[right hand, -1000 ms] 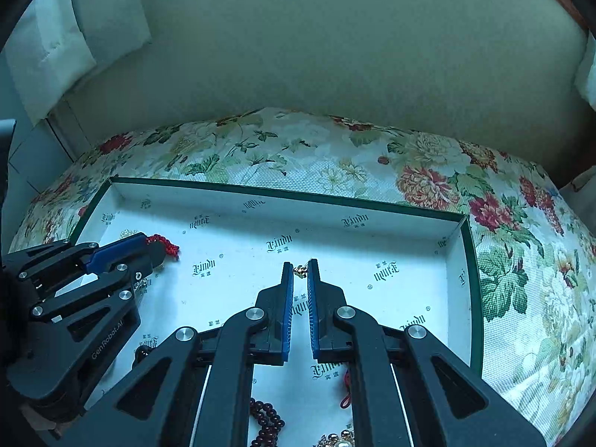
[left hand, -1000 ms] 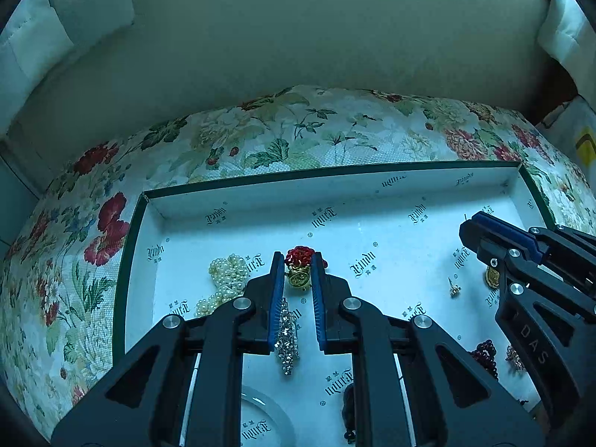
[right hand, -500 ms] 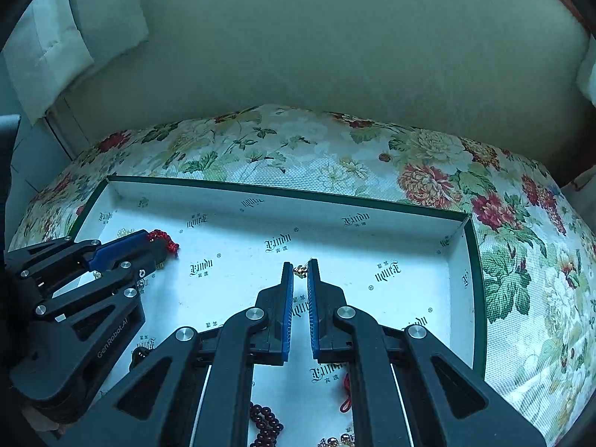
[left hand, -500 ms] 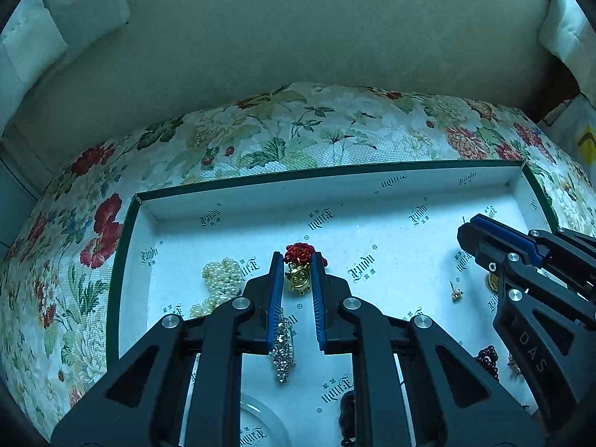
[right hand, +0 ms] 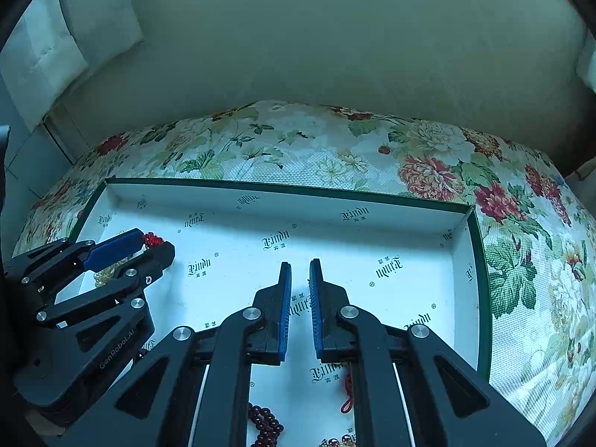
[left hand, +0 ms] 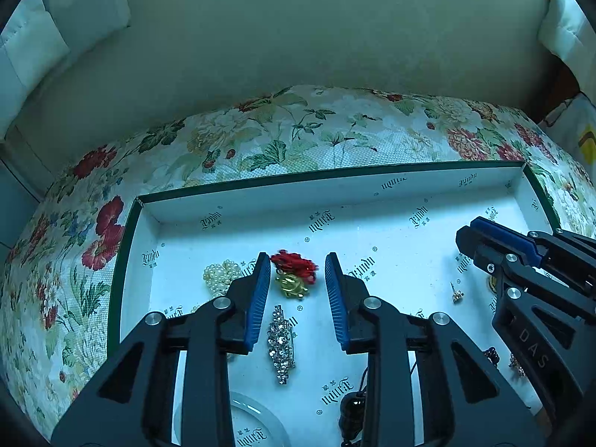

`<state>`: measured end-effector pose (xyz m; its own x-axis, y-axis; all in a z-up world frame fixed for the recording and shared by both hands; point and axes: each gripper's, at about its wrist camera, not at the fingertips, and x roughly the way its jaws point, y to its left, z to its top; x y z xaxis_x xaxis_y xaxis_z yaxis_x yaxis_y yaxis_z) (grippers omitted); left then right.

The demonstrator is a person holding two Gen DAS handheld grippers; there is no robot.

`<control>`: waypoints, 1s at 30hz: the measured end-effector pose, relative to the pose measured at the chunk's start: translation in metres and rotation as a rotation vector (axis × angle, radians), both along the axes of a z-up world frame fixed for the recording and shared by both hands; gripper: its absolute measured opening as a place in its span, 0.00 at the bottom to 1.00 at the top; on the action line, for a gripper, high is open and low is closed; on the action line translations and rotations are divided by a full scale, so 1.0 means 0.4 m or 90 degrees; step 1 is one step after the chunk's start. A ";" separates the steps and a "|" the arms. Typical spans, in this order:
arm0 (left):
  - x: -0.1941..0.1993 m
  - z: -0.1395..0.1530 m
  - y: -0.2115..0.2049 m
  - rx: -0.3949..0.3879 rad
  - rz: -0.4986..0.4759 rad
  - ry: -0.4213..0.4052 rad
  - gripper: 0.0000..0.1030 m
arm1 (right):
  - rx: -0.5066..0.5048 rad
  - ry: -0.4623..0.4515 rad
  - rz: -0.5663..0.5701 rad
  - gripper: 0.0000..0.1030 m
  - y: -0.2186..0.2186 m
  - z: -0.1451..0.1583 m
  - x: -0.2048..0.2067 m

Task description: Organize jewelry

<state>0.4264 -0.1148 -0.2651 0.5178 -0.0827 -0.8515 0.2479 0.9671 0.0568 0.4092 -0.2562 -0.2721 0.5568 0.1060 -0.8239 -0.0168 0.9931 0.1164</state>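
A white box lid with a green rim lies on a floral cushion and holds jewelry. My left gripper is open, its blue pads either side of a red-and-gold brooch that lies on the lid floor. A rhinestone clip lies below it and a pearl cluster to the left. A small gold earring lies further right. My right gripper has its jaws a narrow gap apart with nothing between them. It also shows in the left wrist view.
Dark red beads and a red cord lie under the right gripper. A clear round dish and a dark pendant lie near the lid's front. The floral cushion surrounds the lid; a pale backrest rises behind.
My left gripper has opened wide around the red-and-gold brooch, which now lies free. The gold earring seen at the right gripper's tips earlier is gone from there.
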 end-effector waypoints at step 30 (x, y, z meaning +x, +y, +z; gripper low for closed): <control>-0.097 0.089 0.056 -0.009 0.035 -0.084 0.89 | -0.011 -0.078 -0.054 0.64 -0.040 0.070 -0.122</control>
